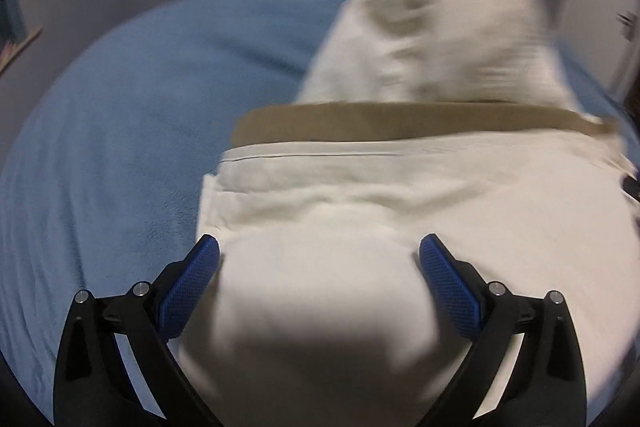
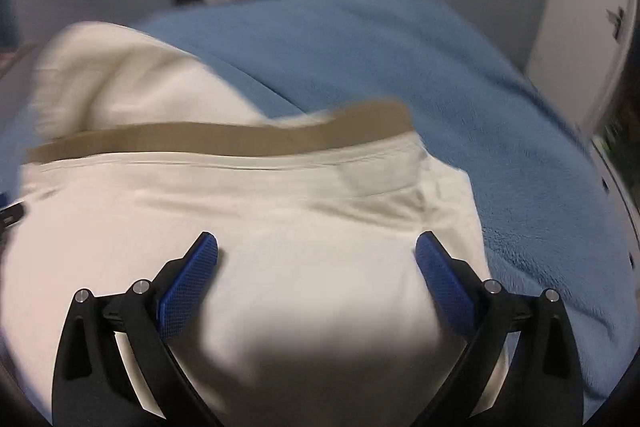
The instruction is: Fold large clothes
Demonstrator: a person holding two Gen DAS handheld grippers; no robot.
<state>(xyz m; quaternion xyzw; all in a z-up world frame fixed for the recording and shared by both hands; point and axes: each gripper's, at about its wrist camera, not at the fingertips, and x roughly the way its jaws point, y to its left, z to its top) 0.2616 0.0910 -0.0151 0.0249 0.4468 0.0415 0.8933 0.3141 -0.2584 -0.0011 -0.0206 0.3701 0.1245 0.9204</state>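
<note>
A cream garment (image 1: 400,195) with a tan waistband (image 1: 400,119) was spread over a blue blanket (image 1: 120,147), which was draped over a bed. The far part of the garment was blurred and bunched toward the blanket's far edge. The left gripper (image 1: 320,259) was held over the garment's near part, its jaws spread wide and pinching nothing. The right gripper (image 2: 316,259) was likewise held above the cloth, jaws spread apart, with the blanket's right edge beside it.
</note>
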